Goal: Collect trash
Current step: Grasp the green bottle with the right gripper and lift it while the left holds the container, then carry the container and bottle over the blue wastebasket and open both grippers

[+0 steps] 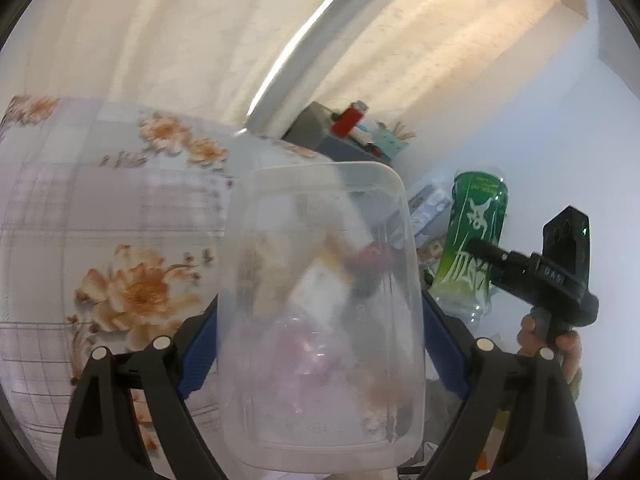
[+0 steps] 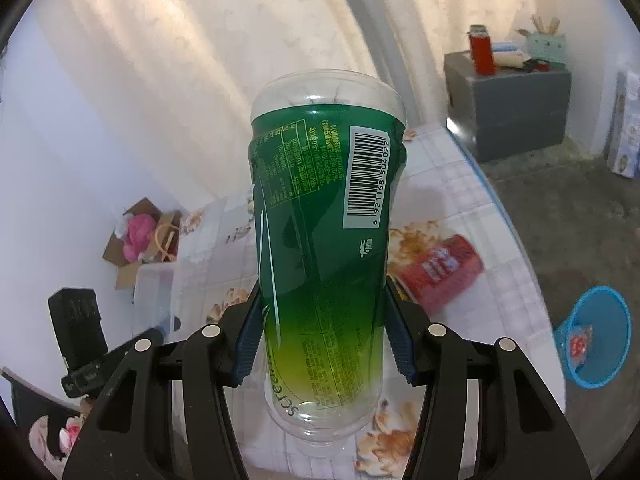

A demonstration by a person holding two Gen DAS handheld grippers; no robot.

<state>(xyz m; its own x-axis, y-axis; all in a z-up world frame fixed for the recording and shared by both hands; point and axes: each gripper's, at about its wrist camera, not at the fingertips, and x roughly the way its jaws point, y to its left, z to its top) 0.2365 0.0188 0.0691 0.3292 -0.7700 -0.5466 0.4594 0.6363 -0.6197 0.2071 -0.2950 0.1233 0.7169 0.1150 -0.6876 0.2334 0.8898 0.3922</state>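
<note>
My left gripper (image 1: 320, 344) is spread wide and clamped on a clear plastic food container (image 1: 320, 312), blue pads pressing both long sides; smeary residue shows through it. My right gripper (image 2: 320, 340) is at a middling spread, holding a green-labelled plastic bottle (image 2: 324, 240) by its lower body, base pointing away from me. Both items are lifted clear of the floral tablecloth (image 2: 460, 168).

Outward in the right wrist view: a red can (image 2: 440, 272) lies on the cloth at 3 o'clock of the bottle, untouched. The blue bin (image 2: 600, 336) sits on the floor at 4 o'clock, something red and white already in it. A cardboard box (image 2: 136, 240) with pink stuff is at 9 o'clock.

Step, as I judge it: carry both to the bin. Keep the container level so the residue stays in, don't squeeze the bottle harder since it dents, get right over the bin's mouth before letting go, one hand at a time.
</note>
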